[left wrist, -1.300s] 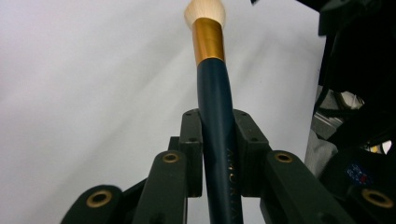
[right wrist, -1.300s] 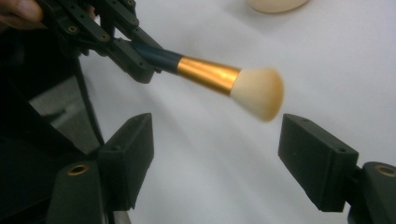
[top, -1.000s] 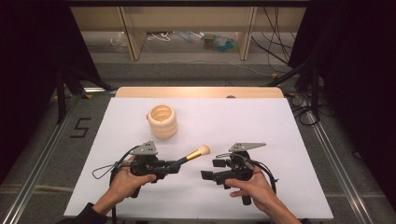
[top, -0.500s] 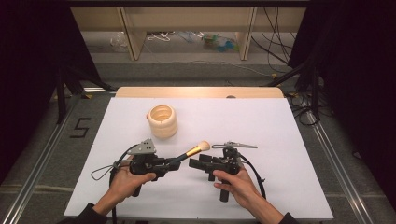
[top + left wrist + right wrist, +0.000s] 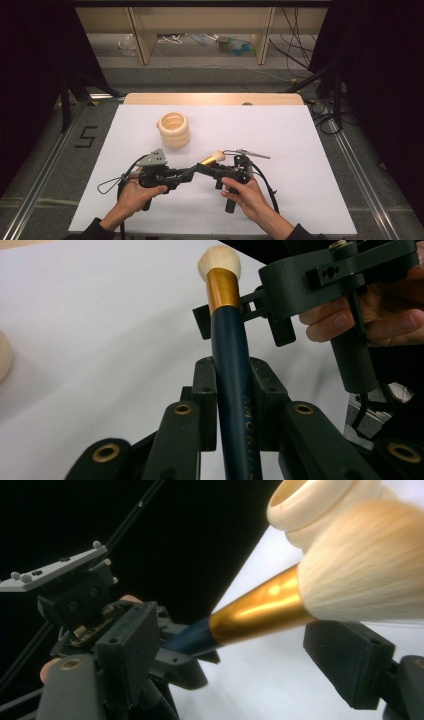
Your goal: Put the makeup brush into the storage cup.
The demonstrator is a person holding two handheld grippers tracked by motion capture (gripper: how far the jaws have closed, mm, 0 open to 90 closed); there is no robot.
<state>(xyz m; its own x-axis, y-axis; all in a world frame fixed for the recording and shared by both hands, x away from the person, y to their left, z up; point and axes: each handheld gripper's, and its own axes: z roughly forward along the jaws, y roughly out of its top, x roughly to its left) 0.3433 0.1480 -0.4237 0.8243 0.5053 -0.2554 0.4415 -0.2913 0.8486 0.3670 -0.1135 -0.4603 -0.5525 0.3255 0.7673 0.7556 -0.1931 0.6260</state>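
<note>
Makeup brush (image 5: 227, 340): found clamped by its dark blue handle in the left gripper (image 5: 232, 375), jaws clenched hard on the shaft, bristle head raised clear of the white table sheet (image 5: 280, 135) near the front centre. Located the right gripper (image 5: 240, 652) at the brush's upper end, jaws standing either side of the gold ferrule, released, with clear gaps visible on both sides. Noted those jaws as having just been closing, with the ferrule between them but not yet pinched. Judged the step in hand to be a handover from left to right, at the stage of lining up the second grip. Judged the next move to call for closing the right jaws squarely on the ferrule or upper handle, clear of the soft bristles, and only then loosening the left grip. Saw a cream ribbed holder (image 5: 173, 130) standing farther back on the sheet, well apart from both grippers; took it as the likely destination, without certainty. Could not see the butt end of the handle, hidden below the left jaws. Found the bristles blurred and cut off at the edge of the right gripper view, and the holder cut off at its top. Could not make out the holder's interior.
</note>
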